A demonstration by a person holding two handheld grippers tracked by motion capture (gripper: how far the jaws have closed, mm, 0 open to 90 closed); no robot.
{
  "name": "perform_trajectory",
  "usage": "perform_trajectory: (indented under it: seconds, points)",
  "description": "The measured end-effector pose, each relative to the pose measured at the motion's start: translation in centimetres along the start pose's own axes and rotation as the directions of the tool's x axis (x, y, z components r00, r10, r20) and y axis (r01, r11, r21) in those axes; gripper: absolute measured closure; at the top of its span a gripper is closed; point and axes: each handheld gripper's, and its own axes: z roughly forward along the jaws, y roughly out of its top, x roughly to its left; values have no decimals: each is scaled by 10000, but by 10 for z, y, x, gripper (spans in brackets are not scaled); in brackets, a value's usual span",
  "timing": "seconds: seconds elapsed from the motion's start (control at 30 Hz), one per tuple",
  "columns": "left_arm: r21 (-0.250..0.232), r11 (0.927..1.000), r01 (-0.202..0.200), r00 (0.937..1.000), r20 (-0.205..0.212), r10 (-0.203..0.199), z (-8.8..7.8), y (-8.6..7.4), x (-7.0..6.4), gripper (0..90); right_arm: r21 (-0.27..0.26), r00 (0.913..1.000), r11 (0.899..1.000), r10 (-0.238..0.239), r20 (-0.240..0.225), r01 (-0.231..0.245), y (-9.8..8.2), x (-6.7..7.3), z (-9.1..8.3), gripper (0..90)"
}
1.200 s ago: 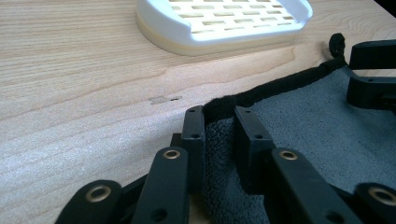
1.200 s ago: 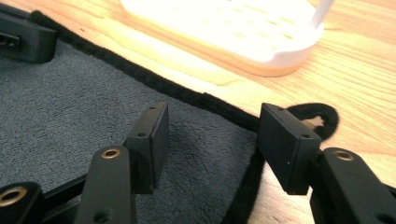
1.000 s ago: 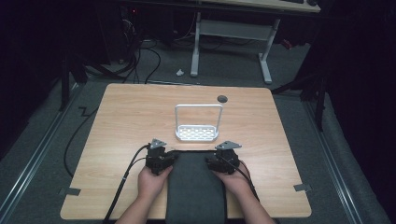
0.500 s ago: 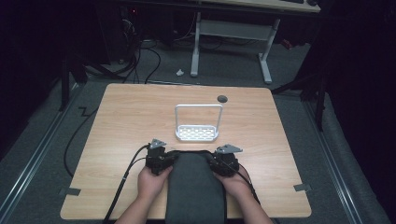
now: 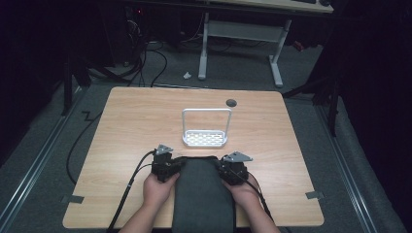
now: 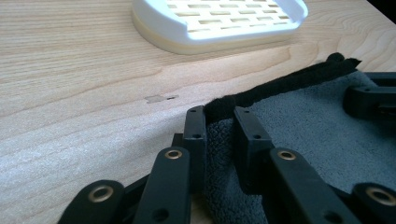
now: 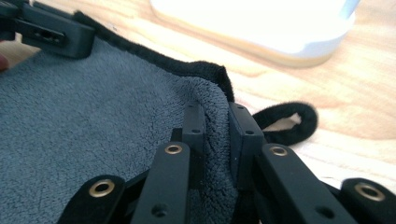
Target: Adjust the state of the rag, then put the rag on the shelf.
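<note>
A grey towel point(image 5: 203, 194) with a black hem lies at the table's near edge, between the person's two hands. My left gripper point(image 5: 167, 165) holds its far left corner, jaws shut on the towel point(image 6: 219, 135) just below the hem. My right gripper point(image 5: 232, 169) is shut on the far right corner of the towel point(image 7: 212, 130), where a black hanging loop point(image 7: 285, 123) sticks out onto the wood. A white slotted tray with a tall wire handle point(image 5: 205, 138) stands just beyond the towel, its base point(image 6: 219, 21) close ahead of both grippers.
The wooden table point(image 5: 126, 126) has bare room left, right and behind the white tray. A dark round grommet point(image 5: 231, 103) sits near the far edge. Cables trail from both grippers off the near edge. Desk legs and cables stand on the floor beyond.
Both grippers and the towel's far edge have shifted slightly, with the right gripper edging a little to the right. The white tray has not moved.
</note>
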Motion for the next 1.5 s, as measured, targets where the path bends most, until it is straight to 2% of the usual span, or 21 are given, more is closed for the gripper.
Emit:
perform_trajectory:
  seconds: [0.1, 0.3, 0.4, 0.5, 0.57, 0.7, 0.83, 0.97, 1.03, 1.1, 1.27, 1.4, 1.5]
  points:
    - [-148, 9998, -130, 9998, 169, 133, -3, 0, -1, 793, -390, 10000, 9992, 4, 53, -2, 0, 2, -6, 795]
    - [-787, 9969, -46, 9998, 202, 62, -14, 3, -5, 824, -1026, 9992, 9941, -321, 250, 345, 0, 6, -13, 793]
    - [-1263, 9919, -120, 9997, 210, 148, -21, 10, -11, 826, -1524, 9989, 9878, -253, 386, 309, 3, 9, -22, 793]
    - [-1499, 9883, -275, 9993, 228, 312, -26, 16, -15, 825, -1916, 9987, 9811, -174, 470, 261, 6, 9, -29, 792]
    - [-1632, 9853, -514, 9984, 158, 547, -29, 20, -18, 825, -2084, 9986, 9778, -134, 504, 236, 9, 8, -32, 793]
    - [-1931, 9799, -492, 9980, 284, 557, -35, 25, -19, 825, -2272, 9983, 9736, -102, 580, 232, 13, 7, -35, 793]
    - [-2227, 9714, -827, 9957, 235, 902, -40, 29, -23, 825, -2420, 9971, 9692, -300, 704, 462, 18, 8, -39, 792]
    - [-2485, 9654, -786, 9953, 346, 899, -48, 34, -26, 826, -2609, 9965, 9640, -332, 766, 522, 23, 9, -45, 792]
    - [-2724, 9591, -769, 9950, 398, 911, -51, 36, -27, 824, -2665, 9967, 9626, -285, 764, 480, 26, 10, -48, 792]
    - [-2778, 9560, -939, 9940, 286, 1059, -55, 39, -28, 823, -2846, 9965, 9573, -302, 781, 513, 29, 11, -51, 793]
    - [-3186, 9391, -1290, 9904, 65, 1383, -64, 48, -34, 823, -3109, 9957, 9484, -387, 837, 630, 38, 13, -57, 792]
    - [-3365, 9291, -1533, 9869, -47, 1611, -72, 59, -40, 823, -3170, 9942, 9451, -514, 944, 790, 46, 12, -64, 792]
    - [-3520, 9229, -1562, 9862, -42, 1653, -77, 66, -44, 823, -3302, 9932, 9395, -610, 994, 907, 53, 11, -70, 792]
